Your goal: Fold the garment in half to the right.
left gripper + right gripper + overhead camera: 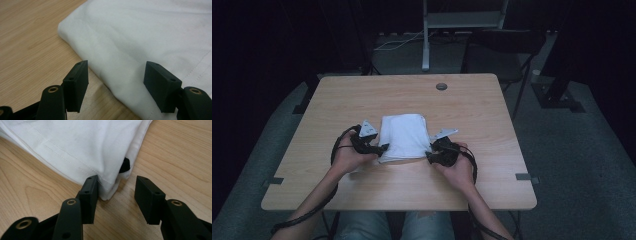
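Now we hold both sets of tongs spread, left tongs (112,87) and right tongs (116,197), at the near corners of the folded white cloth (403,136) lying mid-worktop (472,105), where a shallow pinch could catch only the top layer and undo the fold.

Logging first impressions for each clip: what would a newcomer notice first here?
A folded white cloth lies mid-table on the light wooden table, flanked by two hand-held grippers. The left gripper and right gripper sit at its near corners, both with jaws open around the fabric's edge. A small dark round spot marks the table's far side.
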`<state>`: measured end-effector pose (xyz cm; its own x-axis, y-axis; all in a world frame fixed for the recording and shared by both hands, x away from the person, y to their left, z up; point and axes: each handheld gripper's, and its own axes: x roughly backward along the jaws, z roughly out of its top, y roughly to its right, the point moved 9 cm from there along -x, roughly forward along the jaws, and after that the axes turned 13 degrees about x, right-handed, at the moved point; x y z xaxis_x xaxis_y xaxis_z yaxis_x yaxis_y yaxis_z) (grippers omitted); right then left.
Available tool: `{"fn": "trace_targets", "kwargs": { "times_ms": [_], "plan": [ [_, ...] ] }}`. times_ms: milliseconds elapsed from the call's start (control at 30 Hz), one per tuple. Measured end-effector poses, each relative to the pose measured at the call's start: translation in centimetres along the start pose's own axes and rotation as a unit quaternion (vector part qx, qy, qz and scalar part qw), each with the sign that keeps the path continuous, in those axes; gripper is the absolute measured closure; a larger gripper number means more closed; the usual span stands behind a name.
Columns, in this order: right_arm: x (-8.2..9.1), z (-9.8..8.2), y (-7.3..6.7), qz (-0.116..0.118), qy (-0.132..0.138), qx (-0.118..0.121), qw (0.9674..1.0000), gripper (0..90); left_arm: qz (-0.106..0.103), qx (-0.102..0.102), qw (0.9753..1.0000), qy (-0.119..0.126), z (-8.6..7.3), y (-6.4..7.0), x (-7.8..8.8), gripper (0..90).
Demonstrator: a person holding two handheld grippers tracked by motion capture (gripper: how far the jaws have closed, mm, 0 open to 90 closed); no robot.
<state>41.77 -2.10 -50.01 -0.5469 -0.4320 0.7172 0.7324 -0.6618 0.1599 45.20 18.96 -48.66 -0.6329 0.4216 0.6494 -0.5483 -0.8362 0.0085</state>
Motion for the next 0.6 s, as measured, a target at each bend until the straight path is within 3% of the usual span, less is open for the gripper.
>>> {"fn": "trace_targets", "kwargs": {
  "times_ms": [300, 600],
  "plan": [
    [1.0, -0.2, 0.4, -0.004, 0.018, -0.011, 0.9998, 41.2, -0.009, 0.009, 0.9998, 0.013, 0.0, 0.0, 1.1, 32.2],
    [2.3, -0.4, 1.0, -0.008, 0.031, -0.020, 0.9993, 35.7, -0.001, 0.011, 0.9996, 0.028, -0.7, -1.3, 3.2, 31.5]
  ]
}}
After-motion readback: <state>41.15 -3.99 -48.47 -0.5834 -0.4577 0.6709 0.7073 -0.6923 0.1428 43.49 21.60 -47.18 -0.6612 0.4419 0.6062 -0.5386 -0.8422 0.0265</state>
